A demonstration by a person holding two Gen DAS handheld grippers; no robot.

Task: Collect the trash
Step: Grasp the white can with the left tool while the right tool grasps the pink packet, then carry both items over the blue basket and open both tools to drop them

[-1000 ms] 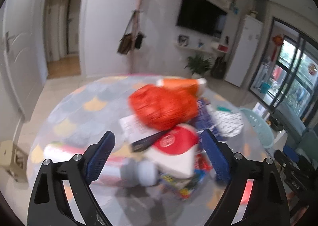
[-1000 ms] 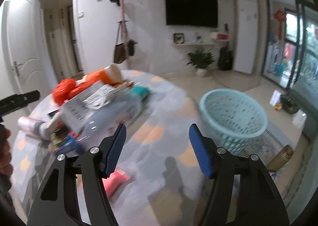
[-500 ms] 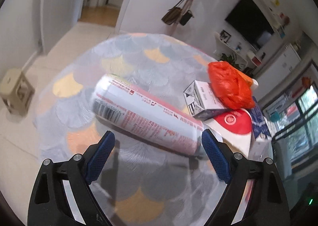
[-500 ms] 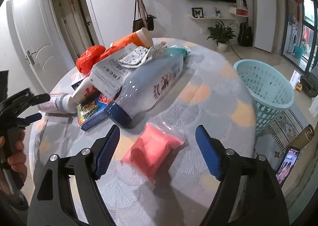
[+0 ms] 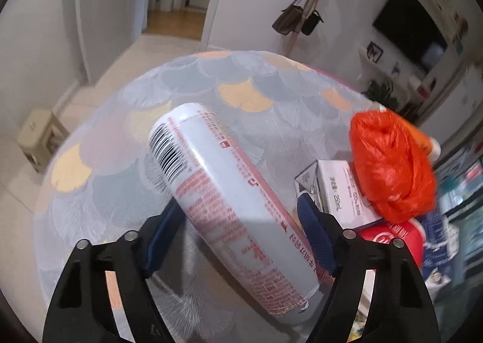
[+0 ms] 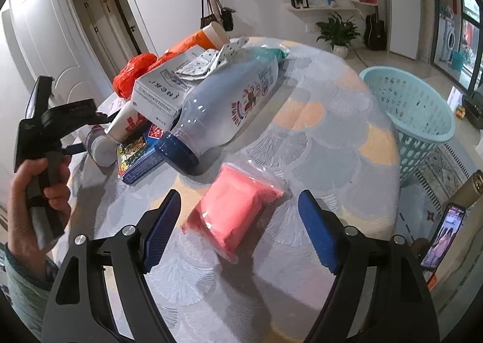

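Observation:
A white can with red print (image 5: pixel 229 201) lies on its side on the round table (image 5: pixel 241 83). My left gripper (image 5: pixel 241 234) is open, its fingers on either side of the can, not closed on it. My right gripper (image 6: pixel 238 228) is open just above a pink packet (image 6: pixel 232 210), which lies between the fingers. The pile of trash holds an orange plastic bag (image 5: pixel 392 168), a white carton (image 6: pixel 169 89), a large clear bottle with a blue cap (image 6: pixel 229 110) and a colourful box (image 6: pixel 135 149). A light-blue basket (image 6: pixel 413 113) stands on the floor to the right.
The left gripper and the hand holding it (image 6: pixel 39 161) show at the left of the right wrist view. A phone (image 6: pixel 440 237) and a brown bottle (image 6: pixel 471 189) lie low on the right. A small stool (image 5: pixel 39 134) stands left of the table.
My left gripper has dropped and moved forward so the white can now sits between its fingers. My right gripper has come down over the pink packet. Both stay open.

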